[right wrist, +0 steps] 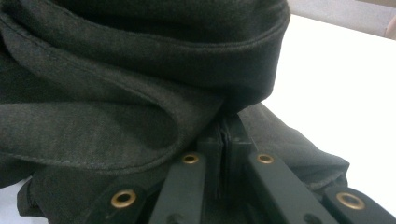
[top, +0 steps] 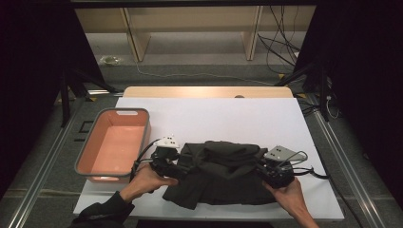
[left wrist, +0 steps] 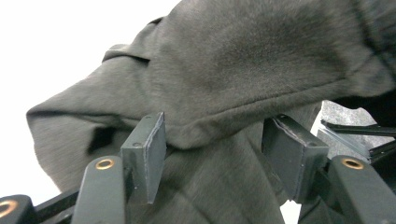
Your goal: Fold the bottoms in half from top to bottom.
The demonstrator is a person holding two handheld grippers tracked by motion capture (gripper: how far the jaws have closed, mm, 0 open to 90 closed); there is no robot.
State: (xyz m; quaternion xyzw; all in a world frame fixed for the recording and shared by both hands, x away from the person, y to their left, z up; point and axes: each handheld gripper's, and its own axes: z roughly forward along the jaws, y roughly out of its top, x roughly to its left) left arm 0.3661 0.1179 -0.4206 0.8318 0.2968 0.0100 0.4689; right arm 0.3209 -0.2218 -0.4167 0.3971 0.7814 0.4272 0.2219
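While the left hand-held gripper (top: 177, 167) stands with its jaws spread around a thick fold of the dark garment (top: 221, 173), not pressing it, the right hand-held gripper (top: 266, 172) is pressed together on the cloth at the garment's right edge. The garment lies between both grippers on the white desk (top: 214, 116), its long axis running left to right. Left of the garment stands an empty orange basin (top: 92, 149). Which kind of garment it is, I cannot tell; the folds hide its shape.
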